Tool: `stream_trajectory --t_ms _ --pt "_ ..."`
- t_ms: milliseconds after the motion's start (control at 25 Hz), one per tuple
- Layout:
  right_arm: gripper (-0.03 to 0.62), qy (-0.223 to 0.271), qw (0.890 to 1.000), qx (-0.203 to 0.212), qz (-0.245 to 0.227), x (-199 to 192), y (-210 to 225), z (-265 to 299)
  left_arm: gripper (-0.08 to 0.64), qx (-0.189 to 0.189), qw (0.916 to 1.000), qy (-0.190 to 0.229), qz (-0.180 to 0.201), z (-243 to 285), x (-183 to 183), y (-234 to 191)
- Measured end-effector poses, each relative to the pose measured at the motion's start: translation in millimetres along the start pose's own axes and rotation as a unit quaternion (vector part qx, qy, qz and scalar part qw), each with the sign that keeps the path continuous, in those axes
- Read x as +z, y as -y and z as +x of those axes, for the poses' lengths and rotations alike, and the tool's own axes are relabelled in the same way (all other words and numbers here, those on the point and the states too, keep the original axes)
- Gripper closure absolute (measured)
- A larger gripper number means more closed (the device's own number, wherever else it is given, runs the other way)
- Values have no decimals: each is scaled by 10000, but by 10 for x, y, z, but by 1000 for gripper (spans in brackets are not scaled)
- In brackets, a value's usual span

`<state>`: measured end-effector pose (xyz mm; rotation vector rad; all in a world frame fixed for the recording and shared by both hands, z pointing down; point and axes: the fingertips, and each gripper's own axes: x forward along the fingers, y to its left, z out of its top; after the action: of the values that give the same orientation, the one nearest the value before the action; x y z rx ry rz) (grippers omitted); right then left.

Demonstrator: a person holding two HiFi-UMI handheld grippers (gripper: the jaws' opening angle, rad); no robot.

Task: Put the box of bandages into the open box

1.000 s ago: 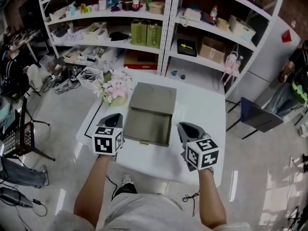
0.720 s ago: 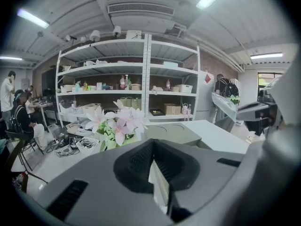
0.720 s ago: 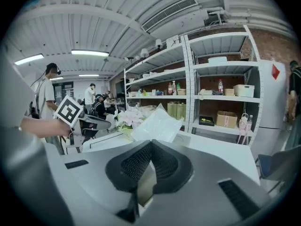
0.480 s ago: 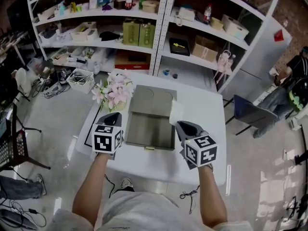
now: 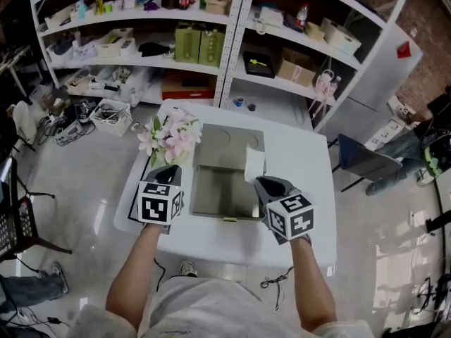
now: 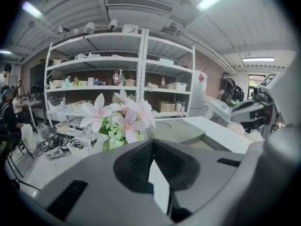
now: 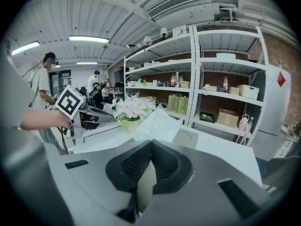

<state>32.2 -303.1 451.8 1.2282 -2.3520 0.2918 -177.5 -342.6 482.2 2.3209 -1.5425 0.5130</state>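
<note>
From where I stand, the right gripper (image 5: 261,182) has its fingers pinched on the pale box of bandages (image 5: 254,163). It holds it above the right rim of the open box (image 5: 222,196) at frame centre, apparently ready to lower it in. The left gripper (image 5: 168,172), fingers together on nothing, hangs left of it, out of the way.

It was a robotics lab or workshop. Ahead of the left hand-held gripper (image 5: 167,171) stood white metal shelves (image 5: 211,27) full of boxes and bottles. To its left, cables (image 5: 67,129) lay on the glossy floor (image 5: 70,182). Other people (image 7: 40,91) stood under strip lights (image 7: 88,39).
</note>
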Motion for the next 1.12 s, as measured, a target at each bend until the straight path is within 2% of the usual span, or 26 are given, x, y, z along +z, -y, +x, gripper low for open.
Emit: stream_trajectory --t_ms 400,880,1120 --pt "586 -434 9990 -63 23 -200 -113 282 558 -310 9995 -52 37 100 -75 -106" --pt "586 -1201 9924 269 85 -628 -252 618 560 -481 9987 -98 105 125 -106 -190" --pt "586 -1657 9850 343 -343 -817 -279 757 560 -509 9986 -80 101 146 -109 -237"
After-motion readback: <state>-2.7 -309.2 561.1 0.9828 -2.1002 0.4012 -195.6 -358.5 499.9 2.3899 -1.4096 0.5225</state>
